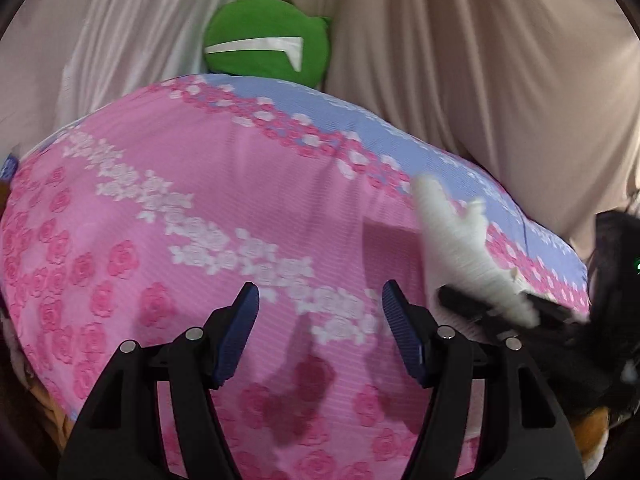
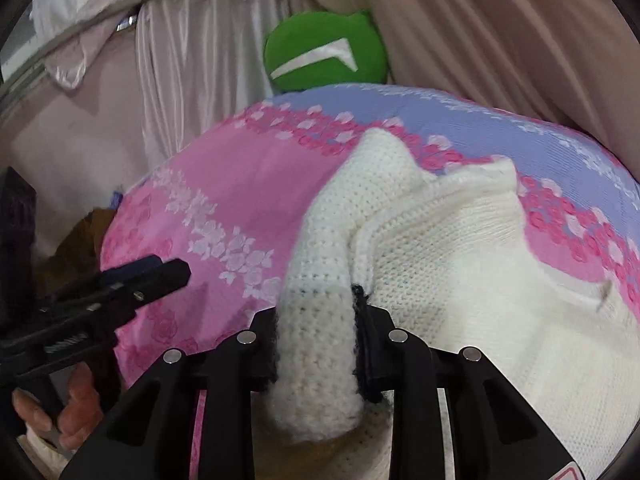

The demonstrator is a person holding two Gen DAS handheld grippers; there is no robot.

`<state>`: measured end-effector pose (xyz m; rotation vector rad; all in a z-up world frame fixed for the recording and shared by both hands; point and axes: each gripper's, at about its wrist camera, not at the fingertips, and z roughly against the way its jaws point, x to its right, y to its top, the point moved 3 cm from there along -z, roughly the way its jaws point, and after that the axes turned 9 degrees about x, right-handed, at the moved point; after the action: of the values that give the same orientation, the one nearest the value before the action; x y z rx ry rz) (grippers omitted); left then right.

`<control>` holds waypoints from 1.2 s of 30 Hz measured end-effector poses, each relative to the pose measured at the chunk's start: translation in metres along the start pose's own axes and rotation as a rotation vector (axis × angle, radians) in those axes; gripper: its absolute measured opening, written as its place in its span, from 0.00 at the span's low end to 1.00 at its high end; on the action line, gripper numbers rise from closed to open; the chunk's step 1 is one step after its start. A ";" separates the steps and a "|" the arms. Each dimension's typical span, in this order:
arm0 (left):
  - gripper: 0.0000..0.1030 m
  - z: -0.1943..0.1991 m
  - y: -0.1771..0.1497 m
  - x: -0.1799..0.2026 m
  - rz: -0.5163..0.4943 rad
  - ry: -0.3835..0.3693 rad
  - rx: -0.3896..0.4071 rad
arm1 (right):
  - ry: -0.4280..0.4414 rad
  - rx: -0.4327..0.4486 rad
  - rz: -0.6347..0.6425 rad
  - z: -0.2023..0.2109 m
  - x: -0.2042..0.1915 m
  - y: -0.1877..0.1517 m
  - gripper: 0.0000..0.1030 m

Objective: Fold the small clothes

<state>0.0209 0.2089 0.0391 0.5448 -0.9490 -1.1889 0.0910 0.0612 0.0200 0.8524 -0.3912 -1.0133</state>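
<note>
Your right gripper (image 2: 316, 354) is pinching the white knit's (image 2: 460, 280) sleeve to carry it over the body lying on the quilt (image 2: 224, 184); your left gripper (image 1: 320, 330) is hovering wide open, empty.

The carrying surface is a bed covered by a floral bedspread (image 1: 208, 208) (image 2: 240, 184), mostly pink with a ribbed weave. Bands of darker pink roses and paler white roses run diagonally across it, and along the far edge the cloth turns lavender-blue (image 1: 360, 128) (image 2: 500, 120), with faint white flowers there. The cover lies fairly smooth, with little wrinkling. A white knitted garment (image 2: 460, 264) (image 1: 456, 240) lies directly on it toward the right side, its body spread over the pink and the rose band. At the far edge a green cushion (image 1: 268, 36) (image 2: 324, 52) with a white stripe shows behind the spread; whether it rests on the bed cannot be told.
</note>
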 end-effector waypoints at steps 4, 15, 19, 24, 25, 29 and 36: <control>0.60 0.000 -0.002 -0.028 0.043 0.036 -0.008 | -0.054 -0.053 0.059 -0.046 -0.014 -0.021 0.25; 0.60 -0.002 0.010 0.010 -0.018 -0.102 0.019 | 0.177 0.091 -0.246 0.030 0.044 0.029 0.23; 0.61 0.007 0.015 0.078 -0.104 -0.256 0.050 | 0.180 0.283 -0.407 0.128 0.131 0.021 0.22; 0.67 0.008 -0.005 0.177 -0.237 -0.445 0.013 | -0.026 0.300 -0.663 0.181 0.239 -0.082 0.22; 0.67 0.004 -0.014 0.198 -0.268 -0.474 -0.009 | -0.054 0.272 -0.739 0.180 0.257 -0.113 0.22; 0.67 -0.024 -0.060 0.266 -0.362 -0.523 -0.144 | 0.000 0.260 -0.911 0.168 0.290 -0.184 0.21; 0.67 -0.017 -0.104 0.296 -0.458 -0.483 -0.184 | 0.009 0.322 -0.853 0.204 0.277 -0.193 0.43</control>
<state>0.0016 -0.1049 0.0451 0.3371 -1.1368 -1.8566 -0.0144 -0.3162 -0.0260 1.3647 -0.1721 -1.7572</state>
